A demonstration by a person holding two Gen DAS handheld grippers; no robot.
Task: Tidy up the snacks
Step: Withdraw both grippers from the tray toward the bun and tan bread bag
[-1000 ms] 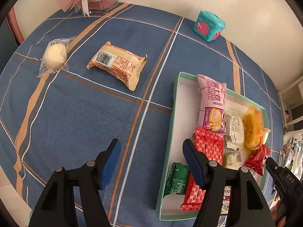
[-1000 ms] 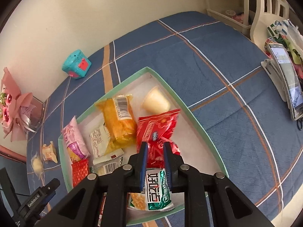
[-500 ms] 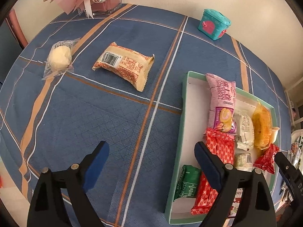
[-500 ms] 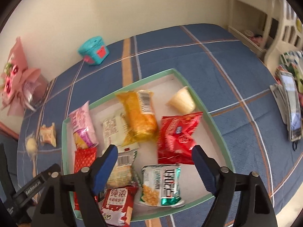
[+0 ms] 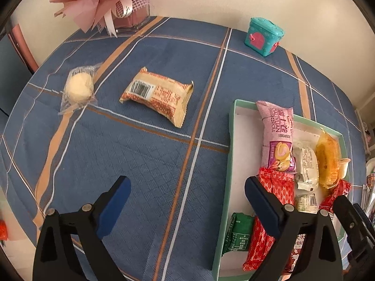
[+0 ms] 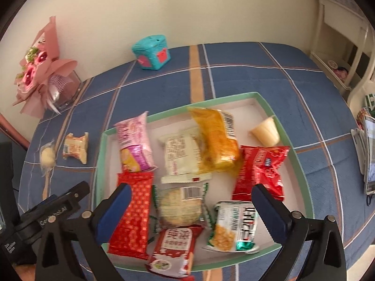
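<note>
A green-rimmed white tray (image 6: 302, 171) holds several snack packets, among them a green and white packet (image 6: 234, 227) near its front edge. It also shows in the left wrist view (image 5: 230, 140). Two snacks lie on the blue cloth outside it: a beige wrapped cake (image 5: 157, 94) and a round bun in clear wrap (image 5: 78, 89). My left gripper (image 5: 186, 205) is open and empty above the cloth, left of the tray. My right gripper (image 6: 189, 213) is open and empty above the tray's front part.
A teal toy box (image 5: 263, 36) and a pink bouquet in a clear vase (image 5: 117, 2) stand at the table's far side by the wall. A phone on a stand (image 6: 370, 154) and white furniture (image 6: 342, 53) are off the table's right end.
My right gripper opened, let go of the green and white packet in the tray and drew back. My left gripper opened wider and swung toward the loose snacks.
</note>
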